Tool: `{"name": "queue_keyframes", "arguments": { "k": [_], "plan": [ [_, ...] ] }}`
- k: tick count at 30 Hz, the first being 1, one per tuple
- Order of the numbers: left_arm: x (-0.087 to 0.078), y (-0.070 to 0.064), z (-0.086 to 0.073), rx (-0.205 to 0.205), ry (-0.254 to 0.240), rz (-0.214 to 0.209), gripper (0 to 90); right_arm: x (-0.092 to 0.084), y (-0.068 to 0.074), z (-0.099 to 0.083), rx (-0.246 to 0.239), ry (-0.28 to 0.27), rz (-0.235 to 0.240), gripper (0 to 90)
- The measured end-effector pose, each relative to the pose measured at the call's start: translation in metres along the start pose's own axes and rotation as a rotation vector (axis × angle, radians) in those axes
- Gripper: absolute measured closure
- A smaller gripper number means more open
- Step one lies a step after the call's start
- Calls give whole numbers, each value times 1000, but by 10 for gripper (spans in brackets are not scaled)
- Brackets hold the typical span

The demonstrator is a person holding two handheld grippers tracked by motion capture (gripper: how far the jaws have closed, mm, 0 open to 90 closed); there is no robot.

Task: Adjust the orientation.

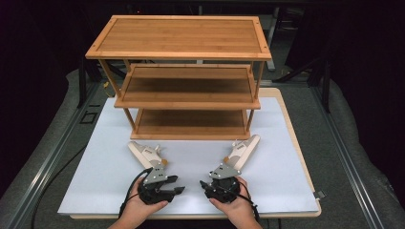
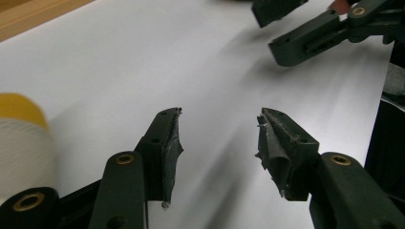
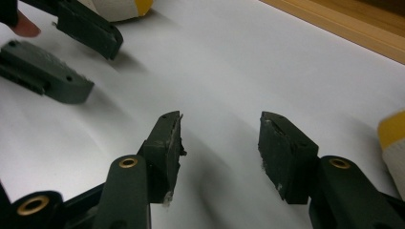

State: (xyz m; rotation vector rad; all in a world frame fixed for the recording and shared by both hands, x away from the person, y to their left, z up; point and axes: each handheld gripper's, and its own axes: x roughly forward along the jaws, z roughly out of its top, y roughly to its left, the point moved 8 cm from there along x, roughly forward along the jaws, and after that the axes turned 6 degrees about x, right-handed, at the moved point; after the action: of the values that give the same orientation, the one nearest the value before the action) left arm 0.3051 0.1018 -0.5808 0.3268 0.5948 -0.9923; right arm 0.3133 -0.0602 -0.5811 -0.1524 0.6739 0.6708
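The left gripper point(image 1: 180, 183) rests low at the near edge of the white sheet point(image 1: 110, 167), jaws spread wide with nothing but bare sheet between them; the left gripper view shows the worn pads point(image 2: 172, 148) well apart. The right gripper point(image 1: 204, 185) mirrors it just beside, jaws likewise spread and empty, tips turned toward the left one. Each sits in one of the person's hands, which come in from the near edge.

Just beyond each gripper lies a shoe, white with a yellow patch: the left shoe point(image 1: 144, 152) ahead of the left gripper, the right shoe point(image 1: 244, 149) ahead of the right, toes angled outward and away. Neither is touched. Behind them stands the wooden rack point(image 1: 184, 52), its lowest shelf point(image 1: 191, 119) close behind the shoes.

I judge this to be the start: nothing is grasped, and the work looks like putting the shoes on the rack. The next move calls for each gripper to go forward over its shoe, straddle a side or the heel, and close firmly enough to lift.

Count: two grippers, two shoes, one rack with three shelves, all bare, one sheet.
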Motion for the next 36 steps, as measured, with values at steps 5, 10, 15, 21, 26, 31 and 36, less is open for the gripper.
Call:
{"name": "queue_keyframes", "arguments": {
  "k": [5,10,15,21,26,31,36],
  "plan": [
    [-16,6,6,-52,-54,0,496,-10,1,1,-3,-18,3,488],
    [-36,12,13,-82,-100,17,501,-13,-2,1,-2,-5,-39,466],
    [-52,28,14,-117,-125,68,501,-17,-5,3,49,-30,-13,466],
    [-65,49,11,-172,-139,108,502,-22,-9,7,57,-79,-28,487],
    [-70,59,7,-196,-131,132,509,-21,-10,6,58,-79,-23,491],
    [-71,71,3,-197,-117,180,508,-24,-11,9,51,-118,-30,515],
    [-69,75,3,-194,-112,188,506,-23,-11,10,50,-135,-37,514]
  ]
}}
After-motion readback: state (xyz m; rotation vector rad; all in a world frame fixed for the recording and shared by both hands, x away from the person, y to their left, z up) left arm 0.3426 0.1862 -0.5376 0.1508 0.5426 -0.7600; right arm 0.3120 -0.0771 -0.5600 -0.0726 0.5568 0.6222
